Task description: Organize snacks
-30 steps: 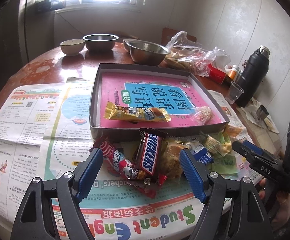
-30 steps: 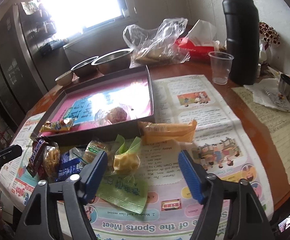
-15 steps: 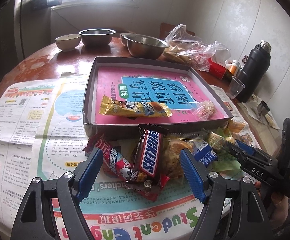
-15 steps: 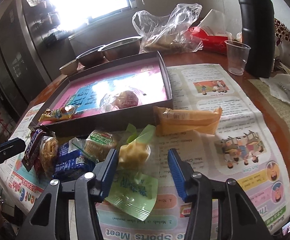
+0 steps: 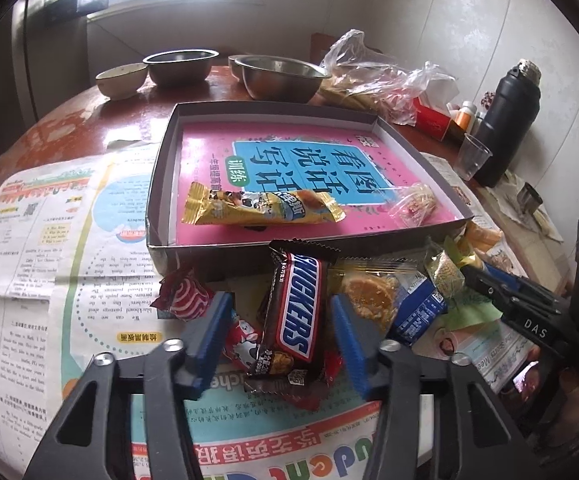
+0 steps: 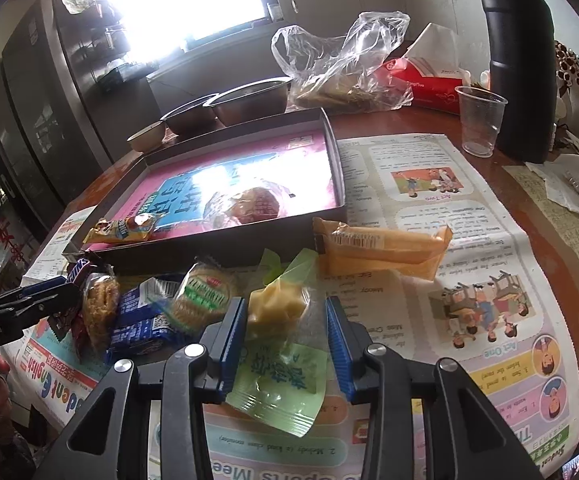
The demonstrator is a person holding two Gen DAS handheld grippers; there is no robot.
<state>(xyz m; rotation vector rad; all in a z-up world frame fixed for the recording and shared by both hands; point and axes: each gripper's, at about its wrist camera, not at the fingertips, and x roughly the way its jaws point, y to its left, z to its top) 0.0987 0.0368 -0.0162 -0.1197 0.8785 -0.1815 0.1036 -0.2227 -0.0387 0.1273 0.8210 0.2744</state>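
Observation:
Loose snacks lie on newspaper in front of a dark tray lined with a pink sheet. In the tray are a gold bar and a clear-wrapped pastry. My left gripper straddles the Snickers bar, which lies on a red wrapped candy. Its jaws are closing, with small gaps still showing beside the bar. My right gripper is closing on a green packet with a yellow cake, and both pads touch the wrapper. A blue packet, a round cookie and an orange packet lie nearby.
Steel bowls and a small bowl stand behind the tray. A plastic bag, a red tissue box, a clear cup and a black flask are at the back right. Newspaper covers the round table.
Both grippers' jaws have narrowed. The left has sunk closer around the Snickers bar. The right has come in around the green packet.

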